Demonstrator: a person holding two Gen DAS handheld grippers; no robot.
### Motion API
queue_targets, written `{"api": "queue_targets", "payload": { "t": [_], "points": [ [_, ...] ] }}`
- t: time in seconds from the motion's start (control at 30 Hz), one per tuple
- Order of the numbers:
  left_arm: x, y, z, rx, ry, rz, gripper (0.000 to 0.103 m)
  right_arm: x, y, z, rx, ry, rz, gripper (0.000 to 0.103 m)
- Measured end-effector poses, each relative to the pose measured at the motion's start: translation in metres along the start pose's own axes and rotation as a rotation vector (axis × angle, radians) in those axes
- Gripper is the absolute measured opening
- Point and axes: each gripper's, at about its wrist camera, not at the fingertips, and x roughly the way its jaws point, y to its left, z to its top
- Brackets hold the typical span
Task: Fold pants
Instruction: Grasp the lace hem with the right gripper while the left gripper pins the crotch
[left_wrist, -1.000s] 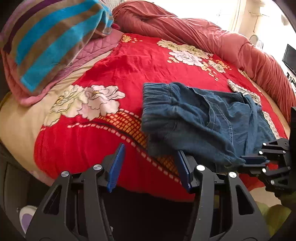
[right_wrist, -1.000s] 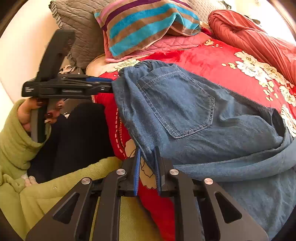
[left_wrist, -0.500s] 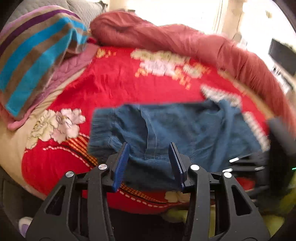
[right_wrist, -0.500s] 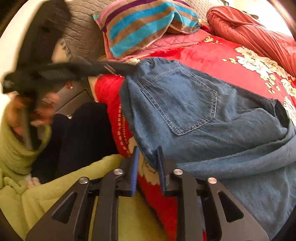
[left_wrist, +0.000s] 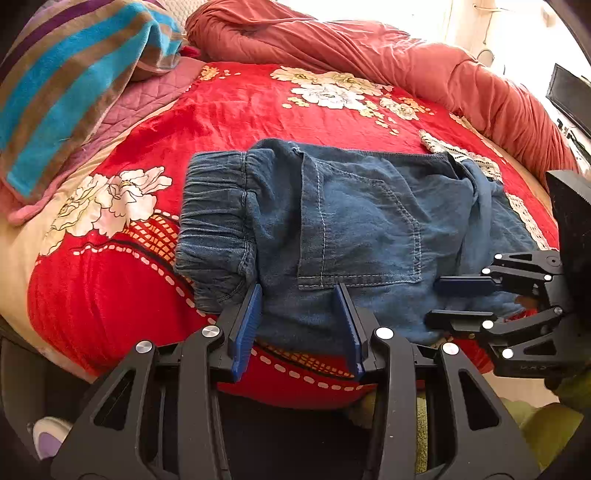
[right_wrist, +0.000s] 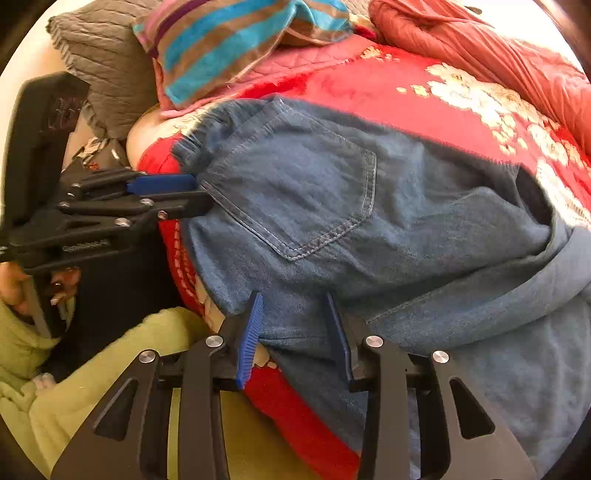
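Nearest me, my left claw (left_wrist: 301, 321) has its jaws apart, straddling the near edge of the pants (left_wrist: 354, 221) just below the back pocket (left_wrist: 358, 229), gripping nothing. My right claw (right_wrist: 295, 332) is spread too, with the denim edge lying between its jaws rather than pinched. Both sit at the side of the bed (left_wrist: 110, 295) closest to me.

The pants lie on the red floral blanket (left_wrist: 240, 107), waistband (left_wrist: 214, 206) to my left, seat and pocket facing up. I judge one lengthwise fold is done, since only one pocket shows and the legs seem stacked. Toward my right the legs bunch into a loose heap, though the fisheye edge makes that hard to read. What I think is left: flattening those legs and bringing them over toward the waistband.

Beyond, a striped pillow (left_wrist: 62, 77) and a rolled red quilt (left_wrist: 388, 55) sit well apart from the work.
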Motion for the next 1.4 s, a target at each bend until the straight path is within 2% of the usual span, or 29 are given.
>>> {"api": "queue_targets", "payload": {
  "t": [0.1, 0.17, 0.2, 0.37, 0.5, 0.63, 0.83, 0.93, 1.2, 1.4],
  "points": [
    [-0.001, 0.000, 0.000, -0.008, -0.011, 0.001, 0.033, -0.011, -0.004, 0.001, 0.035, -0.023, 0.043, 0.037],
    [-0.004, 0.001, 0.000, -0.019, -0.020, -0.002, 0.033, -0.025, -0.011, 0.001, 0.070, -0.065, 0.072, 0.052],
    [-0.008, 0.000, 0.000, -0.025, -0.028, -0.004, 0.033, -0.031, -0.011, 0.002, 0.076, -0.078, 0.069, 0.052],
    [-0.028, 0.000, 0.005, -0.043, -0.073, -0.001, 0.034, -0.067, -0.026, 0.001, 0.110, -0.156, 0.009, 0.058],
    [-0.048, -0.005, 0.008, -0.041, -0.118, -0.001, 0.043, -0.086, -0.041, -0.002, 0.144, -0.200, -0.036, 0.058],
    [-0.057, -0.016, 0.009, -0.025, -0.131, -0.017, 0.049, -0.102, -0.059, -0.004, 0.187, -0.242, -0.081, 0.058],
    [-0.050, -0.037, 0.009, 0.002, -0.097, -0.085, 0.049, -0.122, -0.082, -0.003, 0.223, -0.290, -0.160, 0.058],
    [-0.043, -0.053, 0.010, 0.017, -0.066, -0.156, 0.049, -0.125, -0.097, -0.001, 0.247, -0.294, -0.204, 0.058],
    [-0.010, -0.100, 0.014, 0.087, 0.037, -0.270, 0.049, -0.110, -0.143, 0.020, 0.312, -0.260, -0.265, 0.058],
    [0.025, -0.123, 0.021, 0.113, 0.133, -0.312, 0.049, -0.083, -0.170, 0.047, 0.318, -0.203, -0.316, 0.058]
  ]
}}
